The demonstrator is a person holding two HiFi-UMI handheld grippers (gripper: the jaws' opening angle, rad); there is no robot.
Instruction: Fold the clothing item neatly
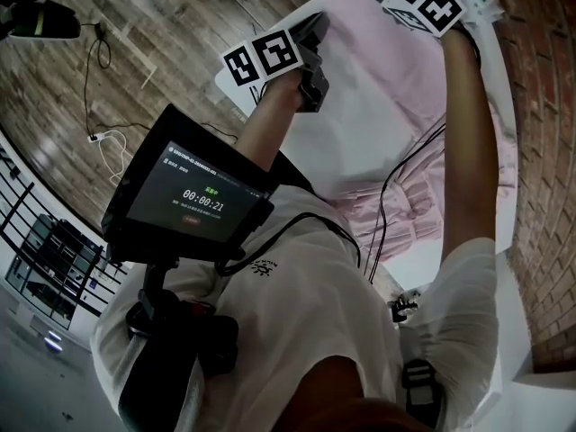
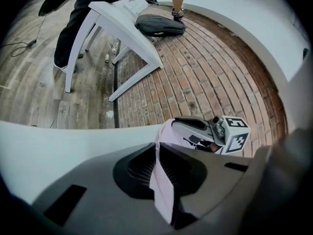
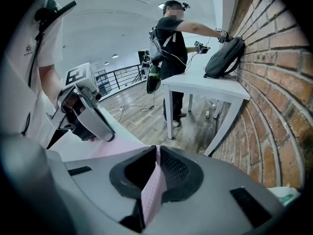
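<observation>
**Bench** (image 2: pixel 58 146). White, flat top, set against a brick wall (image 3: pixel 274 82). It carries the single task item and is the largest thing in reach.

**Clothing item** (image 1: pixel 432 196). Pale pink garment spread over most of the bench top, from near the person's body to the far end where both tools work. It is puckered and gathered at the near part and smoother farther out. Which kind of garment it is cannot be told.
- Handling, as judged: thin, light and limp. It will sag between two holds and crease wherever it is let down. It is not fragile. A thin edge may slide out of a weak pinch.
- Where to take hold, as judged: at the hem or corners, one hold to each side and well apart, so that the edge between them stays taut and the fold lands straight.

**Left tongs** (image 2: pixel 159 173). Closed narrow on a pinch of pink cloth, which stands up as a thin strip between the ribbed pads.

**Right tongs** (image 3: pixel 156 175). Likewise nipped on a doubled pink edge running up between the pads. The left tool shows near it across the cloth.
</observation>
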